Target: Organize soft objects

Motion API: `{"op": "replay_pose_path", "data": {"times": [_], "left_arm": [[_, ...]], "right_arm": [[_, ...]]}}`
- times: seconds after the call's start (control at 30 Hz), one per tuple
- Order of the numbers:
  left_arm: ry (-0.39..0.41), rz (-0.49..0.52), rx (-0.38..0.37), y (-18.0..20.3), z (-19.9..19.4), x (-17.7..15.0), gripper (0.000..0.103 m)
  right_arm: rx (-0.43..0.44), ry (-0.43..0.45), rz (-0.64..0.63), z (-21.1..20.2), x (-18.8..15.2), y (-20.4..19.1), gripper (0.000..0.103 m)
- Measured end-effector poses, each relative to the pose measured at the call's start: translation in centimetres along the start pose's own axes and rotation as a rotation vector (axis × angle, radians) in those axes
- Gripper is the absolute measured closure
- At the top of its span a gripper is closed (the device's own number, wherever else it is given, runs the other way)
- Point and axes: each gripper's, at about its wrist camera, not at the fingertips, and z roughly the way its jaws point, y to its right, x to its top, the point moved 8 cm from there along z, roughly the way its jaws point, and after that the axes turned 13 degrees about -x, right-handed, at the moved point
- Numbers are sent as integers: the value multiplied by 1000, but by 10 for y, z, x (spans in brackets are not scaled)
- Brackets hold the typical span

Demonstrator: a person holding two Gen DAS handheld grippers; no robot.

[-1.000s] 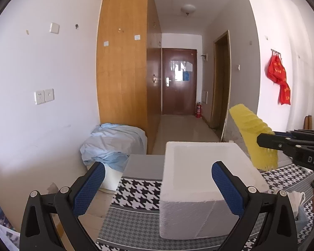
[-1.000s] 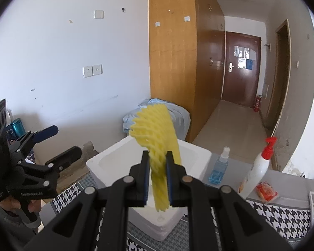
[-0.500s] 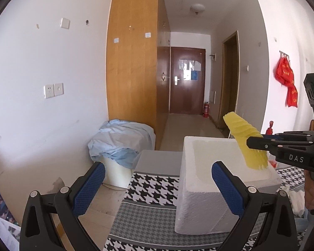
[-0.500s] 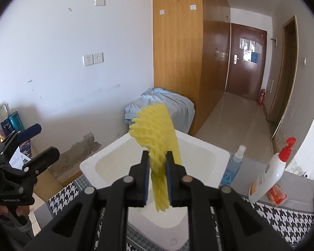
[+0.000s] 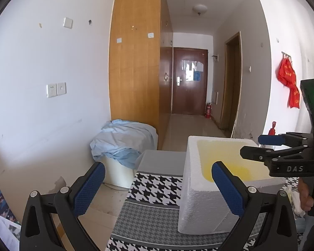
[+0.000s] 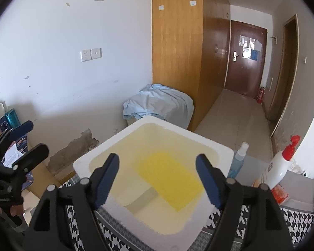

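A yellow foam net sleeve (image 6: 170, 179) lies flat on the bottom of the white foam box (image 6: 106, 152). My right gripper (image 6: 158, 179) is open and empty, hovering just above the box. In the left wrist view the right gripper (image 5: 253, 146) reaches in from the right over the box (image 5: 198, 207), and only a yellow patch of the sleeve (image 5: 238, 170) shows. My left gripper (image 5: 158, 186) is open and empty, held to the left of the box above the houndstooth cloth (image 5: 155, 188).
A blue spray bottle (image 6: 238, 161), a white pump bottle with a red top (image 6: 279, 165) and an orange packet (image 6: 279, 194) stand right of the box. A bin draped in light blue cloth (image 5: 123, 146) is on the floor beyond the table.
My right gripper opened and let go of the yellow sleeve, which dropped into the foam box. My left gripper drifted left, away from the box.
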Motion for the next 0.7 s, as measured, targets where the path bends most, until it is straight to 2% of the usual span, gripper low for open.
{"op": "replay_pose_path", "data": {"times": [0.43, 0.7], "left_arm": [[7, 0, -32, 12, -6, 7, 1], [29, 29, -62, 35, -17, 16, 1]], "right_arm": [[-24, 58, 37, -39, 6, 17, 23], [-38, 101, 46, -67, 1, 27, 19]]}}
